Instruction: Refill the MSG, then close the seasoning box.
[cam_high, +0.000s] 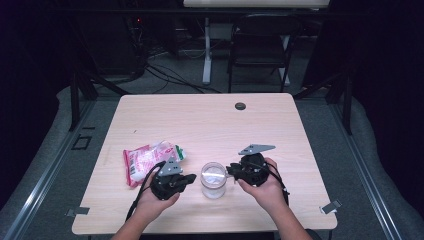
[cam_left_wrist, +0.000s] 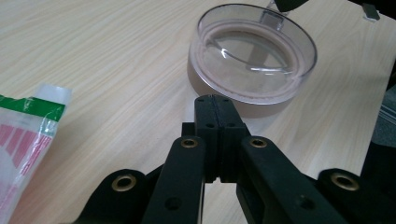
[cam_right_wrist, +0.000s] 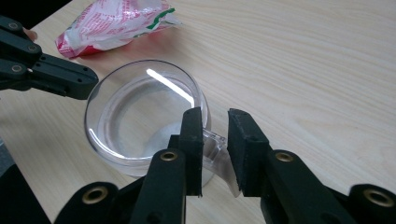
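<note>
On the table near my edge stands a clear plastic mug, round and smooth, seemingly empty, between my two grippers. My right gripper straddles its handle, jaws partly apart; I cannot tell whether the pads press it. My left gripper is closed tight on nothing, just beside the mug. A crinkled pink-and-white bag lies left. Pale woodgrain top; dark room, chair behind.

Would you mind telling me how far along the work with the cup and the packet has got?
Done: little that shows; the clear cup stands upright on the table. In hand: the right gripper straddles the cup's handle; the left gripper is shut on nothing. Left: the red-and-white packet lies untouched beside it.
</note>
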